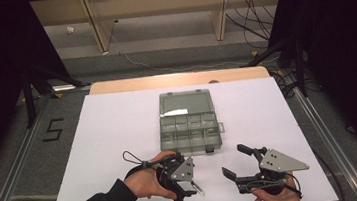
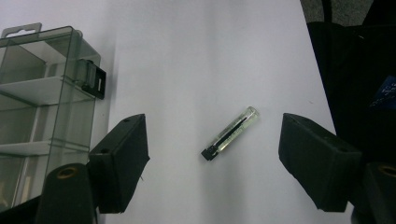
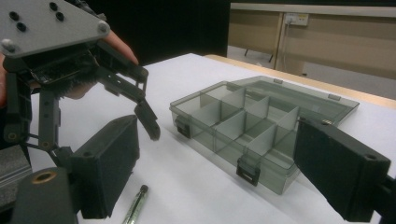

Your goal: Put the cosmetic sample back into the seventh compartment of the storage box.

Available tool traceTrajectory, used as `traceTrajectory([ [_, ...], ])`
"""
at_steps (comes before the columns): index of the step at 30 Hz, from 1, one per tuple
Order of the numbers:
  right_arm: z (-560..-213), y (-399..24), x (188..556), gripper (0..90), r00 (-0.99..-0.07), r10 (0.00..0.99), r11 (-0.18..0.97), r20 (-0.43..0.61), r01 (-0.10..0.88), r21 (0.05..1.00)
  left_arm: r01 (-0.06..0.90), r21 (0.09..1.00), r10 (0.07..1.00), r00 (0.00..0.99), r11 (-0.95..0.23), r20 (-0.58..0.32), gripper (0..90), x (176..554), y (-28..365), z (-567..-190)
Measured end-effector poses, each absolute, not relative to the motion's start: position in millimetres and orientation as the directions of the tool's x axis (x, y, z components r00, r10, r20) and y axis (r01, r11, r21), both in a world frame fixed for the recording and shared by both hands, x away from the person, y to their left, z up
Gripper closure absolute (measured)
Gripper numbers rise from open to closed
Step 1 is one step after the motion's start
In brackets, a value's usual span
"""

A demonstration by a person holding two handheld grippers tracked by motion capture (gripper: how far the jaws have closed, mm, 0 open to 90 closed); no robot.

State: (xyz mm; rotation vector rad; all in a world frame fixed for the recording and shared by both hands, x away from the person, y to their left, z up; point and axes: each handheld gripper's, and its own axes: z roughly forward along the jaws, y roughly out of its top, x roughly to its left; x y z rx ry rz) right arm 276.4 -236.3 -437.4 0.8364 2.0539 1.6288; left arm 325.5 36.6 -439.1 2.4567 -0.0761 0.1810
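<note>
A small clear vial (image 1: 199, 190) with a black cap lies flat on the white table top near the front edge. My left gripper (image 1: 192, 179) hovers right over it. In the left gripper view the vial (image 2: 231, 133) lies between the wide-apart jaws of the left gripper (image 2: 215, 140), touching neither pad. My right gripper (image 1: 234, 161) is held to the right, open, with nothing in it. In the right gripper view, the right gripper (image 3: 217, 144) faces the open grey compartment box (image 3: 280, 177). The vial (image 3: 135, 205) shows at the bottom left there, under the left gripper's fingers (image 3: 148, 122).
The grey see-through box (image 1: 162, 132) sits mid-table, lid folded back flat, with several compartments; its latch side (image 2: 93, 81) is just left of the left jaw. The white sheet (image 1: 118, 122) ends close behind the hands. Cables and stand legs lie on the floor beyond.
</note>
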Motion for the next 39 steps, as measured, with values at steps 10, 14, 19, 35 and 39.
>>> traceTrajectory([
  [10, -438, -236, 277, 15.6, -0.750, 0.659, 0.152, 0.058, 0.208, 0.966, -0.164, 0.535, -0.104, 0.985, -0.829, 0.141, 29.2, 329, 20, -445],
  [14, -438, -236, 277, 15.6, -0.750, 0.660, 0.150, 0.056, 0.205, 0.967, -0.170, 0.508, -0.122, 0.984, -0.844, 0.126, 30.8, 333, 15, -451],
  [19, -438, -235, 277, 15.6, -0.749, 0.660, 0.145, 0.061, 0.207, 0.968, -0.179, 0.486, -0.138, 0.983, -0.855, 0.118, 34.8, 335, 9, -454],
  [35, -438, -236, 277, 15.7, -0.752, 0.657, 0.152, 0.058, 0.207, 0.966, -0.248, 0.421, -0.228, 0.969, -0.872, 0.098, 52.3, 335, -5, -458],
  [39, -438, -236, 277, 15.7, -0.751, 0.658, 0.150, 0.056, 0.204, 0.967, -0.258, 0.393, -0.244, 0.966, -0.883, 0.085, 54.9, 335, -7, -461],
])
